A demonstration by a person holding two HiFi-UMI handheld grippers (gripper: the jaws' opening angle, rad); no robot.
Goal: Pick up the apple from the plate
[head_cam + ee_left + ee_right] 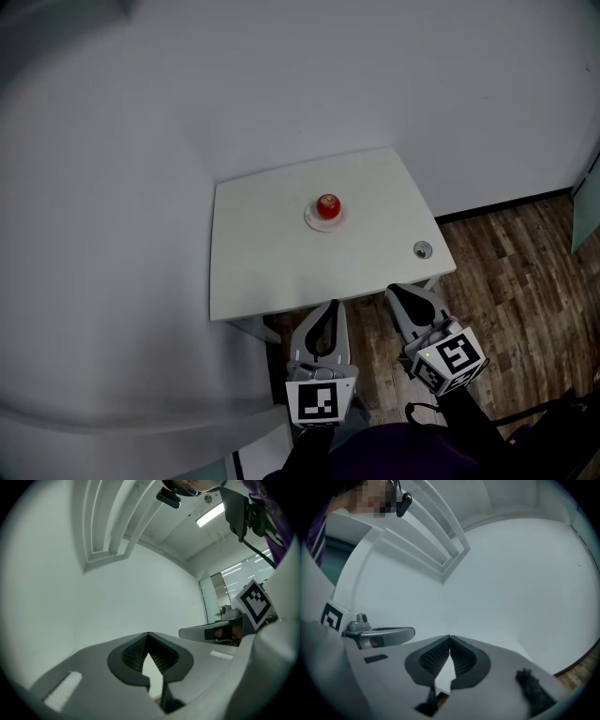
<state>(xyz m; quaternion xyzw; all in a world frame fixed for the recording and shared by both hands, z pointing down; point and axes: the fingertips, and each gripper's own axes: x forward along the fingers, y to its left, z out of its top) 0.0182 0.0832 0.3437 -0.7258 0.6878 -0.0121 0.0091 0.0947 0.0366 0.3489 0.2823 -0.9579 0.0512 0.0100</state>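
Observation:
A red apple (328, 204) sits on a small white plate (322, 223) near the middle of a white table (262, 262). Both grippers hang level in front of the table's near edge, short of the plate and apart from it. My left gripper (332, 305) is shut, its ribbed pads meeting at the tips (148, 633) with nothing between them. My right gripper (395, 292) is beside it, also shut and empty (450, 637). Neither gripper view shows the apple; both face the white wall. Each gripper shows in the other's view (211, 631) (379, 633).
A small round metal object (423, 249) lies near the table's front right corner. The table stands in a corner of white walls. Wood floor (525, 253) lies to the right and under the grippers. A white cabinet edge (253, 450) is at my lower left.

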